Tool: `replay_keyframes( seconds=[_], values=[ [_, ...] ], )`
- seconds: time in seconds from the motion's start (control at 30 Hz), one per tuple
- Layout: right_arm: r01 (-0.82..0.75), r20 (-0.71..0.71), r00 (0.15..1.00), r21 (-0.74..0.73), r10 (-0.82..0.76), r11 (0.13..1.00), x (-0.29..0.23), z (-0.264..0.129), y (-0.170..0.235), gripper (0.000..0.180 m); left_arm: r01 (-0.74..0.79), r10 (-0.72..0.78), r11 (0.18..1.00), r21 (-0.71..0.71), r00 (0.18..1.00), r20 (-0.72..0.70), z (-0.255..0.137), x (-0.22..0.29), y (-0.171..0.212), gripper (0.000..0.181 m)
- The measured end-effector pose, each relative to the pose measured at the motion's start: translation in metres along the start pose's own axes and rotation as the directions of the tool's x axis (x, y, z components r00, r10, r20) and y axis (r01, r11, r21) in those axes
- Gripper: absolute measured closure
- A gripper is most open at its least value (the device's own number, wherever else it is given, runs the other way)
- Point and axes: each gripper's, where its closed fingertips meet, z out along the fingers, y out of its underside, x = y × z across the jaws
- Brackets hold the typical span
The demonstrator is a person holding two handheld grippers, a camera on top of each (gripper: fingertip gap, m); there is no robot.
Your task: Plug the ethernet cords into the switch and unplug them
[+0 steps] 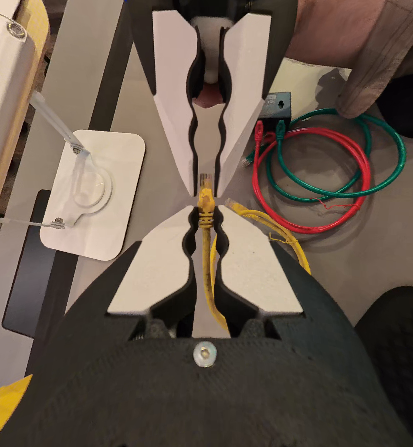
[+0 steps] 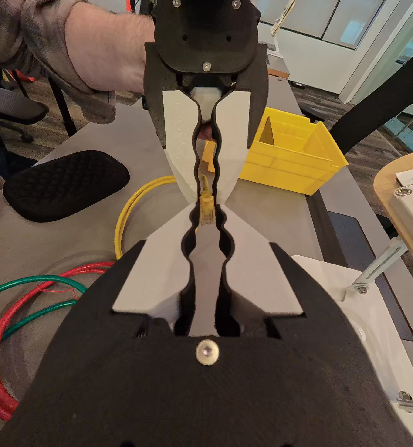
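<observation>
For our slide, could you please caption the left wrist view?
Both grippers meet tip to tip at one yellow ethernet plug; red and green cords sit in the switch.

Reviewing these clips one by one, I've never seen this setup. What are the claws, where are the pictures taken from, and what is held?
No robot: a person holds a two-finger gripper in each hand, each with a camera looking along its fingers. One picture comes from the left gripper, the other from the right gripper; they face each other, so each sees the other. The left one is clamped on the yellow cord just behind its plug; the right one's fingertips flank the plug, but whether they pinch it I cannot tell. On the grey table lie a coiled red cord and green cord by the dark switch; a yellow bin stands farther off.
</observation>
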Motion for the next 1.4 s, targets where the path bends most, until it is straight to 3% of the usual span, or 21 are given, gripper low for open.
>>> replay_keyframes(
  seconds=[0.17, 0.23, 0.37, 0.6, 0.7, 0.8, 0.87, 0.97, 1.07, 1.13, 1.2, 1.3, 1.4],
  values=[
    [-0.016, 0.004, 1.0, 0.02, 0.016, 1.0, 0.001, -0.002, -0.001, 0.169, -0.001, 0.001, 1.0, 0.008, 1.0, 0.009, 0.0, -0.001, -0.002, 0.169],
    [-0.034, 0.018, 0.999, 0.034, 0.034, 0.999, 0.0, -0.003, -0.003, 0.159, 0.004, -0.004, 1.0, 0.019, 1.0, 0.007, -0.001, 0.0, -0.004, 0.169],
    [-0.025, 0.019, 1.0, 0.021, 0.025, 0.999, -0.001, -0.002, -0.001, 0.169, 0.0, 0.0, 1.0, 0.031, 1.0, 0.001, -0.002, 0.002, -0.008, 0.169],
    [-0.026, 0.017, 1.0, 0.042, 0.025, 0.999, 0.0, -0.006, -0.005, 0.169, -0.007, 0.006, 0.998, 0.065, 1.0, 0.015, -0.004, 0.001, -0.014, 0.169],
    [-0.066, 0.001, 0.998, 0.079, 0.066, 0.995, 0.006, -0.01, -0.009, 0.169, 0.003, -0.011, 0.993, 0.119, 0.998, 0.064, -0.011, -0.007, -0.021, 0.145],
    [-0.12, 0.006, 0.993, 0.156, 0.121, 0.981, 0.011, -0.016, -0.018, 0.169, -0.072, 0.042, 0.988, 0.138, 0.977, 0.208, -0.026, -0.02, -0.023, 0.126],
    [-0.151, 0.016, 0.988, 0.2, 0.151, 0.968, 0.014, -0.019, -0.024, 0.169, -0.12, 0.073, 0.983, 0.141, 0.951, 0.302, -0.04, -0.029, -0.021, 0.125],
    [-0.182, 0.037, 0.983, 0.254, 0.178, 0.95, 0.015, -0.023, -0.031, 0.169, -0.101, 0.01, 0.963, 0.25, 0.94, 0.341, -0.074, -0.04, -0.025, 0.128],
    [-0.198, 0.076, 0.98, 0.299, 0.183, 0.934, 0.011, -0.026, -0.038, 0.169, -0.056, -0.094, 0.934, 0.352, 0.913, 0.396, -0.117, -0.066, -0.029, 0.143],
    [-0.199, 0.118, 0.979, 0.337, 0.168, 0.92, 0.005, -0.028, -0.047, 0.169, -0.069, -0.065, 0.96, 0.273, 0.889, 0.454, -0.124, -0.086, -0.017, 0.143],
    [-0.203, 0.156, 0.976, 0.38, 0.153, 0.903, -0.002, -0.032, -0.058, 0.169, -0.092, 0.028, 0.989, 0.115, 0.883, 0.469, -0.109, -0.1, 0.004, 0.138],
    [-0.206, 0.176, 0.974, 0.444, 0.14, 0.872, -0.005, -0.04, -0.075, 0.169, -0.093, 0.088, 0.996, -0.004, 0.931, 0.353, -0.063, -0.094, 0.027, 0.124],
    [-0.189, 0.137, 0.98, 0.455, 0.142, 0.87, -0.001, -0.044, -0.079, 0.17, -0.162, 0.147, 0.986, 0.047, 0.959, 0.241, -0.023, -0.056, 0.015, 0.113]
  ],
)
